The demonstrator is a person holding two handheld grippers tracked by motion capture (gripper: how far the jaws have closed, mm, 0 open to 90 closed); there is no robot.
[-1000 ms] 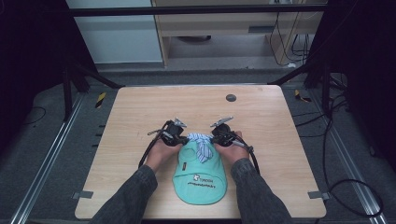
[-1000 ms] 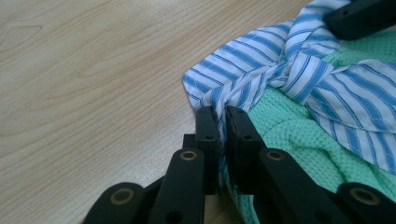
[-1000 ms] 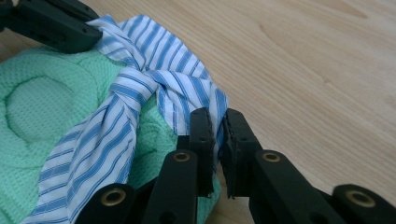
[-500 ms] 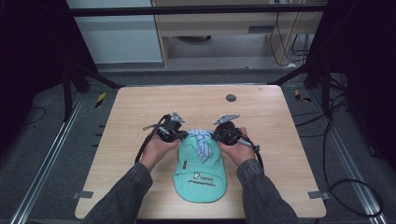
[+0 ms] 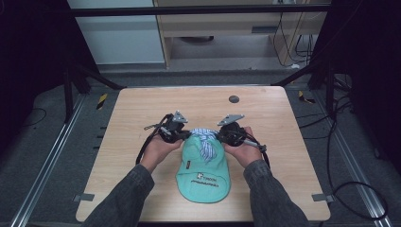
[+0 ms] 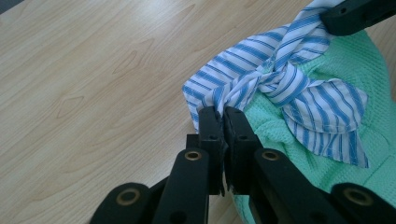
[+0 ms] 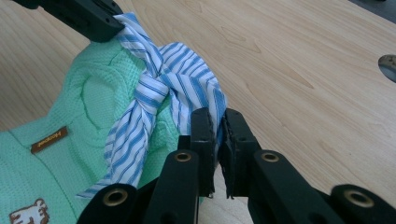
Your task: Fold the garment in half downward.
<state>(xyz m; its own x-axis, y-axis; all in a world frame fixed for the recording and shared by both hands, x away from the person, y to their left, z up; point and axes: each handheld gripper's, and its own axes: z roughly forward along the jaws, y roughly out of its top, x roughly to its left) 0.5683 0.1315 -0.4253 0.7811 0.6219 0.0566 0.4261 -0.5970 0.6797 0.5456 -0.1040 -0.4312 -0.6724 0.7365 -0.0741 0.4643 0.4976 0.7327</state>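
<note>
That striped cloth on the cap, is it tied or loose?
Tied: the striped cloth crosses into a knot above the green cap.

One green cap [image 5: 203, 174], one striped cloth [image 5: 206, 140], two claws, one table [image 5: 142, 109].

Lighting, high view: your counter [image 5: 142, 118] is evenly lit from above; surroundings fall to near black. Shadows: soft and faint under your hands. Glare: none. Gripper views: bright, cloth weave sharp, nearest claw parts slightly soft.
</note>
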